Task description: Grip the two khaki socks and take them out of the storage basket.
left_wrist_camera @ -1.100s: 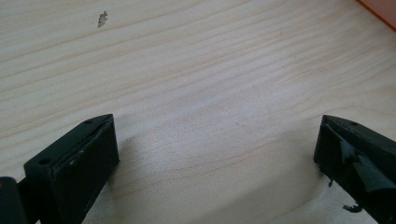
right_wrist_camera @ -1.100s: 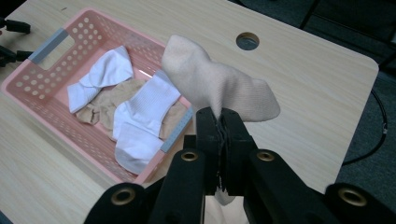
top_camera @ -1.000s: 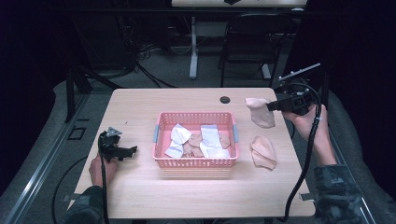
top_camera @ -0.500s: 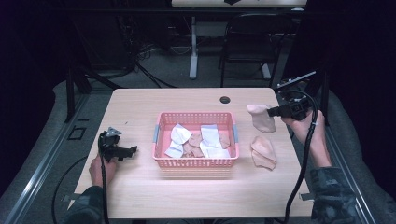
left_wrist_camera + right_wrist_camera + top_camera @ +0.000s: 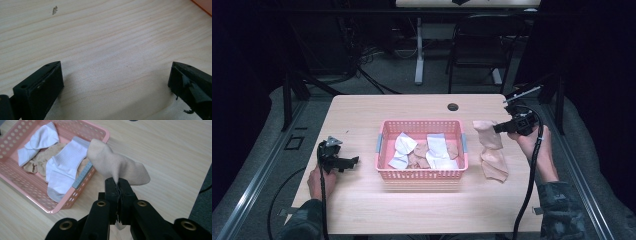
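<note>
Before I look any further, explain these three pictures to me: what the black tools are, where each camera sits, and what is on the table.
A person sits at a wooden table holding a two-jaw gripper in each hand. The high view looks down from above; the other two cameras ride on the grippers. The left gripper rests open above bare wood. The right gripper is shut on a beige sock, lifted beside a pink basket holding white and beige socks. Another beige sock lies on the table right of the basket.

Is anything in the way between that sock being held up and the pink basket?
Nothing visible. The right gripper holds the beige sock up beside the basket; bare table lies between, with another beige sock nearer the person.
</note>
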Tool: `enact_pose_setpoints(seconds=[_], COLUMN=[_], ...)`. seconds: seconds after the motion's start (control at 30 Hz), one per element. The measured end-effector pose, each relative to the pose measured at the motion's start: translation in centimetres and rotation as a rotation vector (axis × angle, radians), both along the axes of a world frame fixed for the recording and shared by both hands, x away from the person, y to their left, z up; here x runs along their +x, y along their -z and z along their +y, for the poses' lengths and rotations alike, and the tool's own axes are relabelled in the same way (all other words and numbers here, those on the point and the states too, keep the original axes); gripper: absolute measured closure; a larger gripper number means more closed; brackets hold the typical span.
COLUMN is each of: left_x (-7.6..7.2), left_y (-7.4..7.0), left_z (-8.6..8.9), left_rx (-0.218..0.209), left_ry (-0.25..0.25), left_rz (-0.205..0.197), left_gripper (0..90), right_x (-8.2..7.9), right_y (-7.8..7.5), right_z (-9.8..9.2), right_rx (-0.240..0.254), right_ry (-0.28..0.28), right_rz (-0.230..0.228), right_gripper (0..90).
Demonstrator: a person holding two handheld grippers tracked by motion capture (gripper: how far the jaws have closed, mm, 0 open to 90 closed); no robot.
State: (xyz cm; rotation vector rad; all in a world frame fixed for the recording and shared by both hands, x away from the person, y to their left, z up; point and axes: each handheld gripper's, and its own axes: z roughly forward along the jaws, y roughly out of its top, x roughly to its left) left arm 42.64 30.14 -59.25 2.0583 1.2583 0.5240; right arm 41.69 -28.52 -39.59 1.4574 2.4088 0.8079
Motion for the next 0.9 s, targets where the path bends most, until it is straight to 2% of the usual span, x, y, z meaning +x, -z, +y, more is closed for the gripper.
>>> enact_pose_setpoints(seconds=[0.33, 0.47, 0.57, 0.73, 0.9], left_x=[0.0, 0.0, 0.0, 0.0, 0.0], left_y=[0.0, 0.0, 0.0, 0.0, 0.0], left_z=[0.0, 0.0, 0.0, 0.0, 0.0], left_rx=[0.001, 0.000, 0.001, 0.001, 0.001], left_ry=[0.000, 0.000, 0.000, 0.000, 0.000], left_rz=[-0.001, 0.000, -0.001, -0.001, -0.001], left_gripper=[0.0, 0.0, 0.0, 0.0, 0.0], right_x=[0.7, 1.2, 1.7, 2.3, 2.8], right_y=[3.1, 4.6, 5.8, 7.6, 9.1], right_z=[0.3, 0.5, 0.3, -0.3, -1.0], right_rx=[0.010, 0.026, -0.014, -0.040, -0.033], right_ry=[-0.007, -0.004, 0.009, 0.070, 0.144], right_rz=[0.073, 0.135, 0.166, 0.195, 0.202], right_gripper=[87.8, 87.8, 87.8, 87.7, 86.9])
